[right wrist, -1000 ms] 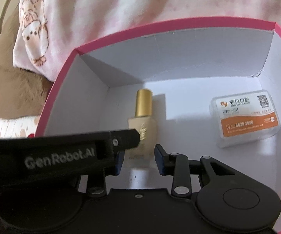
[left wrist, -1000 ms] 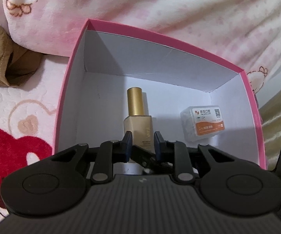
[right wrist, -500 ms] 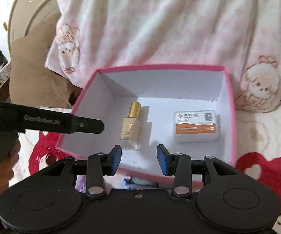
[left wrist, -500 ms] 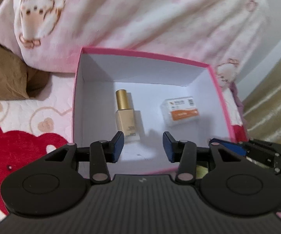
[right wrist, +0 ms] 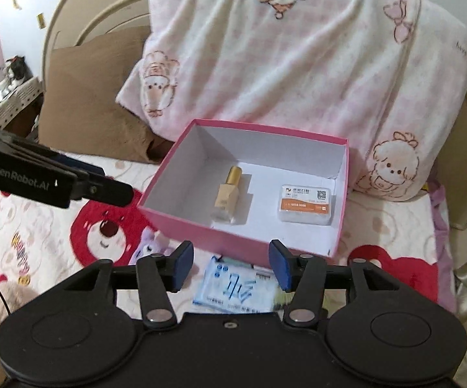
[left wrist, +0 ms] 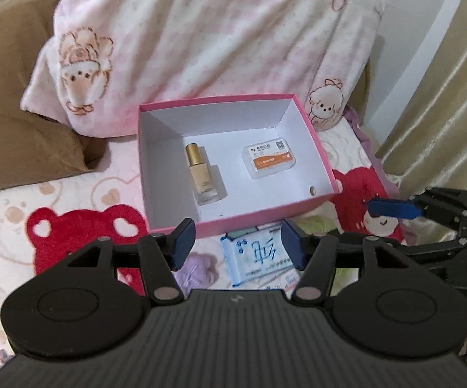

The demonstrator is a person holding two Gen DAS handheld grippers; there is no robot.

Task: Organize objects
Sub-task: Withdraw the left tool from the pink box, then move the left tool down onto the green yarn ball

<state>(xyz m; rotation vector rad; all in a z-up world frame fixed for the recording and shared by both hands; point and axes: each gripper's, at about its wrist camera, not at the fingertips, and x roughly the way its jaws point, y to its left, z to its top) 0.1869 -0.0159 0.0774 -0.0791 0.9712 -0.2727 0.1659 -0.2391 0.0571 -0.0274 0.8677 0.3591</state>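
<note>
Both tools have pulled back from the pink box (left wrist: pixel 233 223); left tool (left wrist: pixel 238 242) and right tool (right wrist: pixel 231 263) gape wide, empty

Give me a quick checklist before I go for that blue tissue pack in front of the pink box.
1. Left gripper open and empty: ok.
2. Right gripper open and empty: ok.
3. Blue tissue pack in view, between right gripper's fingers: ok.
4. Pink box has free floor between gold-capped bottle and orange-labelled case: ok.
5. Pack's near edge, hidden by gripper body: cannot tell.
</note>
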